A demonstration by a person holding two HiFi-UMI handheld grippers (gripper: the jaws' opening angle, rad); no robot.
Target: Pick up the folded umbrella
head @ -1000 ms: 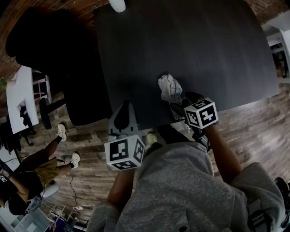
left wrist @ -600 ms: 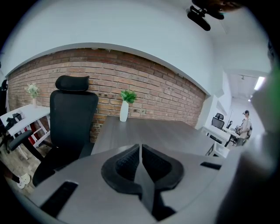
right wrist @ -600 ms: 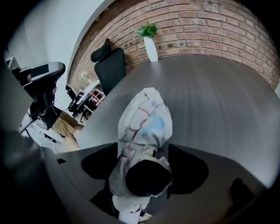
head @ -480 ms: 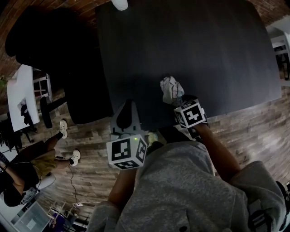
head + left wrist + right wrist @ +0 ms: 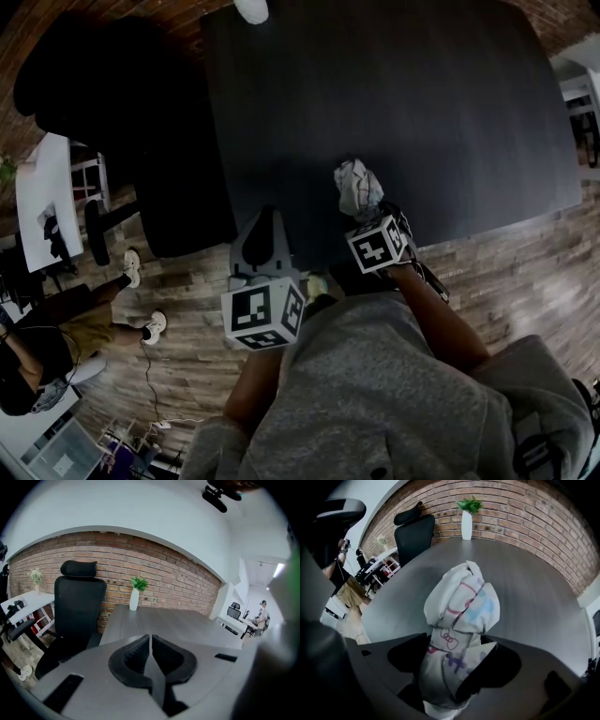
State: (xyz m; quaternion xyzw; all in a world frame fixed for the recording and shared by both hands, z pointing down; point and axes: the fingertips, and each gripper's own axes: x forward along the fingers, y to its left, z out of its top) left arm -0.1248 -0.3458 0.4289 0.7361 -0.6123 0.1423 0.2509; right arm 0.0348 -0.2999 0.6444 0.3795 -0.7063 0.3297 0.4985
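Fabric of the folded umbrella (image 5: 459, 620) is white with pink, blue and purple printed figures, bunched into a rounded head above a narrower wrapped body. The right gripper (image 5: 454, 663) clamps its jaws on this lower body, at the near edge of the dark table (image 5: 422, 112). The left gripper (image 5: 150, 660) is empty, jaws pressed together, beside the same edge, left of the umbrella.

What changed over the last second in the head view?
The right hand-held gripper moved left to the folded umbrella, and its jaws now grip it. The umbrella sits at the same spot on the table. The left hand-held gripper barely moved and is shut and empty.
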